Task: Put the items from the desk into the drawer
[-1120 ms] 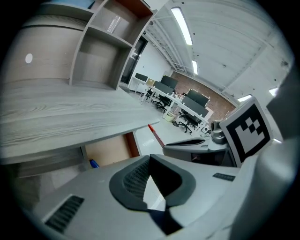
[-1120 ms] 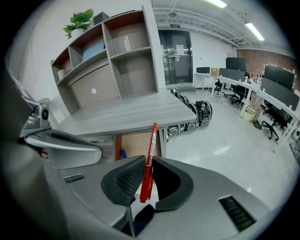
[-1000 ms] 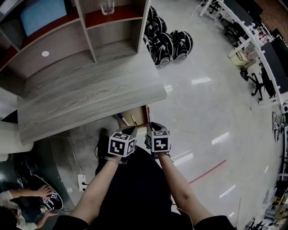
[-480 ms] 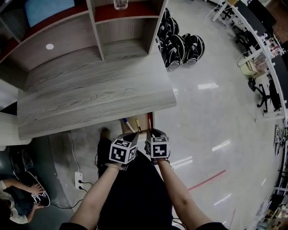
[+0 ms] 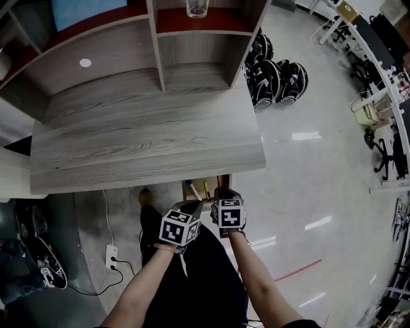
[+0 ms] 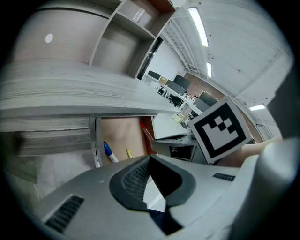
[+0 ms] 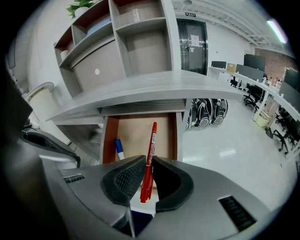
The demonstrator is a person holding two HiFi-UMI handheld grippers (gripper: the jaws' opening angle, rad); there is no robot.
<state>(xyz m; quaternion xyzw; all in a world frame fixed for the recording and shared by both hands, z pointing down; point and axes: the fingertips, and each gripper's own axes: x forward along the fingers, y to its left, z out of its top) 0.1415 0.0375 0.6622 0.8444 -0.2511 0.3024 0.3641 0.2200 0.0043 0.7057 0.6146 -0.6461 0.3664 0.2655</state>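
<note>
Under the grey wooden desk (image 5: 147, 144) a drawer (image 5: 211, 186) stands pulled out. Inside it lie a blue marker (image 7: 119, 149) and a small yellow item (image 6: 128, 153). My right gripper (image 7: 147, 166) is shut on a red pen (image 7: 150, 150), whose tip points out over the drawer. In the head view the right gripper (image 5: 223, 194) hangs just in front of the drawer's front edge. My left gripper (image 5: 191, 206) is close beside it on the left. Its jaws (image 6: 151, 159) meet at the tips with nothing between them.
A shelf unit (image 5: 160, 57) rises at the back of the desk, with a glass (image 5: 197, 8) on top. Black bags (image 5: 275, 80) lie on the shiny floor to the right. A power strip (image 5: 111, 256) with cables sits on the floor at the left.
Both grippers have sunk a little toward the open drawer, the red pen still in the right one. The head view has shifted, so the desk sits lower and further right.
</note>
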